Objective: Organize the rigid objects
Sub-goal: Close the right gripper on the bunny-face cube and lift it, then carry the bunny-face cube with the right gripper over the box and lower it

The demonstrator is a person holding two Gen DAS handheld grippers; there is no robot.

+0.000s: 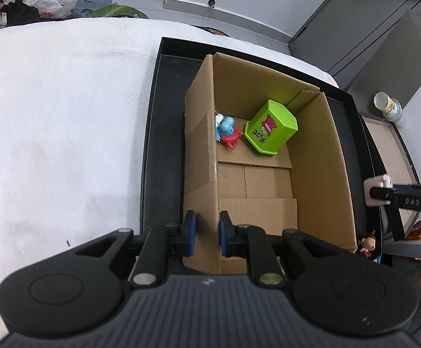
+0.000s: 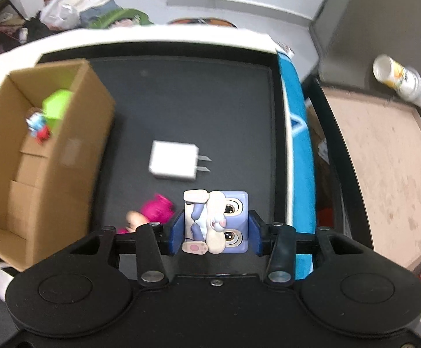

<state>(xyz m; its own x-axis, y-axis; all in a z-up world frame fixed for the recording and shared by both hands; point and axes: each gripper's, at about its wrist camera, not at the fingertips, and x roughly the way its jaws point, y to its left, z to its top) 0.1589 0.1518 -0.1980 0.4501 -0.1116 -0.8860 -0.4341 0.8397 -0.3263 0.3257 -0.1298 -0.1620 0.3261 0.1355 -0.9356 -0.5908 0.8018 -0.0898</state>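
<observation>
Cardboard box (image 1: 268, 159) stands open-topped at the left of the black tray (image 1: 164, 121), with bare tray floor to its right. Left tongs (image 1: 206, 233) straddle the box's near-left wall, pads apart, not clamping it. Inside, at the far end, lie a green bin (image 1: 271, 127) tipped on its side and a blue-red figure (image 1: 226, 133). Only the right wrist view shows the white charger (image 2: 173, 161), prongs pointing right, and a blurred pink toy (image 2: 155, 210). Right tongs (image 2: 214, 226) are clenched on the bunny cube (image 2: 216, 221), held above the tray, its face turned up and ears pointing left.
</observation>
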